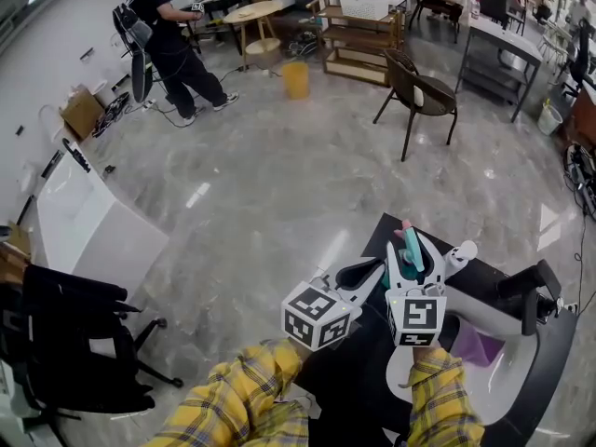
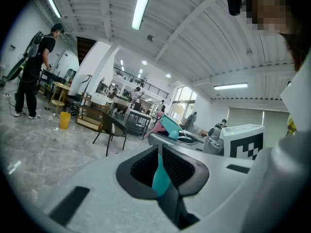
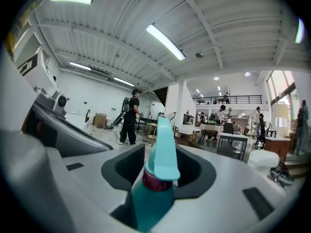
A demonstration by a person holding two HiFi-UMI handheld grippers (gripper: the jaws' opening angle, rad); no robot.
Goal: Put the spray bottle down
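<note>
Yellow plaid sleeves [image 1: 244,394] sit nearest, and both hand-held tongs are just past them, apparently over the near corner of a matte black tabletop [image 1: 380,240]. The right gripper [image 1: 421,250] has its jaws apart with a teal plastic spray bottle with a dark red collar [image 3: 151,203] in the gap. There is clear space either side of the neck and trigger head, so the pads aren't pressing there. The bottle's long axis runs roughly with those jaws: body back at the jaw root, nozzle end out toward the tips, tilted up by an amount I can't judge. The left gripper [image 1: 372,270] is just beside it on the left, tips near the bottle's lower body. Its jaws are closed to a slit with a thin teal strip [image 2: 160,176] showing in it; I can't tell if that's pinched or just seen through. My read is that this is the release step. Whether the base already rests on the tabletop is hidden under the tongs. The exit turns on that axis: back the right hand straight off along it, since any sideways pull would likely tip the bottle. A purple cloth [image 1: 477,347] and a white basin-shaped moulding [image 1: 512,380] lie near on the right.
</note>
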